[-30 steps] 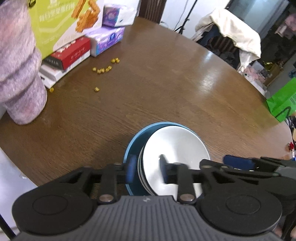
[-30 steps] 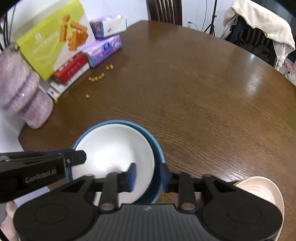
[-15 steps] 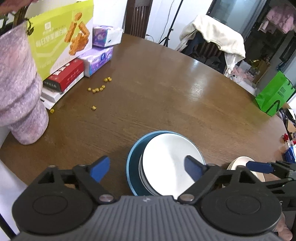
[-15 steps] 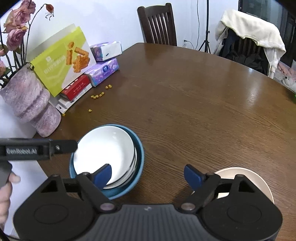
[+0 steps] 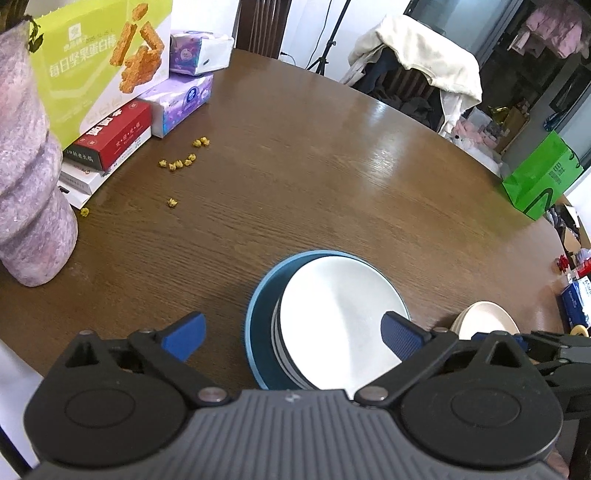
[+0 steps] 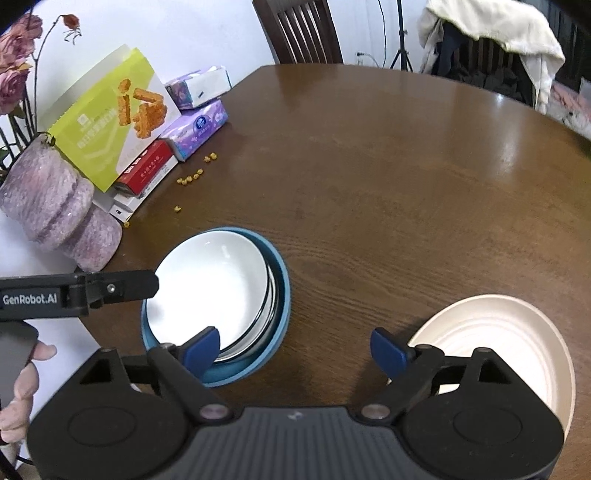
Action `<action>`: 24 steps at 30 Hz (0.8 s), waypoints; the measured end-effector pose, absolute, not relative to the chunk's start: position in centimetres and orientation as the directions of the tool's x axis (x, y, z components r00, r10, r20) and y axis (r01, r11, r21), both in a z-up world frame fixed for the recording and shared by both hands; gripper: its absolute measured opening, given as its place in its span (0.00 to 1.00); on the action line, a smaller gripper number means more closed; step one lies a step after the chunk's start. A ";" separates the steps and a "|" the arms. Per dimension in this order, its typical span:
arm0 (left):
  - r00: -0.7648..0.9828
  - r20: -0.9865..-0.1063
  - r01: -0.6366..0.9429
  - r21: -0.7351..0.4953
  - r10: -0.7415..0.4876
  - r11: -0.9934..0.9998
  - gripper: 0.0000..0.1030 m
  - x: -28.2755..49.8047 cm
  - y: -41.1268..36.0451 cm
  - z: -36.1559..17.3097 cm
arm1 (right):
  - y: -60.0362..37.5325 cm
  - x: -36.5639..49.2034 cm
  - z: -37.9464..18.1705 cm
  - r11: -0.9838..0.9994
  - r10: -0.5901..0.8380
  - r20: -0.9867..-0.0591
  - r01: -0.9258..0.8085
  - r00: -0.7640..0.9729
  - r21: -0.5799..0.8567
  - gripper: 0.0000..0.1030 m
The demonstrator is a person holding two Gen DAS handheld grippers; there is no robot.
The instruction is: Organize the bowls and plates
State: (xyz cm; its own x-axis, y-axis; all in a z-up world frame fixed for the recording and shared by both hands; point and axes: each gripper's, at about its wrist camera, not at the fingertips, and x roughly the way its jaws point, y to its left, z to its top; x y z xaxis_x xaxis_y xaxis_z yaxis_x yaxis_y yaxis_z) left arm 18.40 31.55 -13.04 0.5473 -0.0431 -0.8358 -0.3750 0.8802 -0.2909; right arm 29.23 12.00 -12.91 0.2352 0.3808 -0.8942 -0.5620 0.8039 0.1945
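Several white plates (image 5: pixel 332 306) lie stacked in a blue plate (image 5: pixel 258 314) near the round table's front edge. My left gripper (image 5: pixel 291 332) hovers over the stack's near left side, its jaws opening wide; the pads touch nothing. In the right wrist view the same white plates (image 6: pixel 210 284) and blue plate (image 6: pixel 284 306) lie at lower left. My right gripper (image 6: pixel 295 347) is still opening over bare wood between the stack and a cream ribbed plate (image 6: pixel 498 332), holding nothing. The cream plate (image 5: pixel 487 317) also shows at the left view's right edge.
A purple vase (image 6: pixel 55 206), a green snack box (image 6: pixel 110 118), a red box (image 6: pixel 147 166) and tissue packs (image 6: pixel 199 125) crowd the table's left side. Yellow crumbs (image 5: pixel 181 162) lie beside them. A chair (image 6: pixel 299 29) stands behind the table (image 6: pixel 406 166).
Both grippers, shut on the stack's rims a second ago, have opened wide and let go. The right gripper drew back to the right, bringing the cream plate into view.
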 end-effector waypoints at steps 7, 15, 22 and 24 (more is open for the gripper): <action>0.520 -0.853 -0.396 -0.291 -0.048 0.871 1.00 19.3 32.6 -14.4 | 13.2 30.2 -14.1 0.806 0.391 -0.899 -0.544 0.197 0.232 0.86; 0.490 -0.869 -0.409 -0.303 -0.073 0.861 1.00 20.1 33.4 -16.4 | 14.6 31.5 -15.5 0.816 0.399 -0.896 -0.520 0.193 0.252 0.86; 0.474 -0.877 -0.426 -0.308 -0.080 0.851 0.99 20.4 33.9 -17.6 | 15.7 32.1 -17.1 0.826 0.386 -0.912 -0.491 0.138 0.276 0.85; 0.473 -0.877 -0.423 -0.308 -0.082 0.852 0.97 20.5 33.9 -17.8 | 16.0 32.0 -17.4 0.827 0.385 -0.914 -0.489 0.131 0.278 0.84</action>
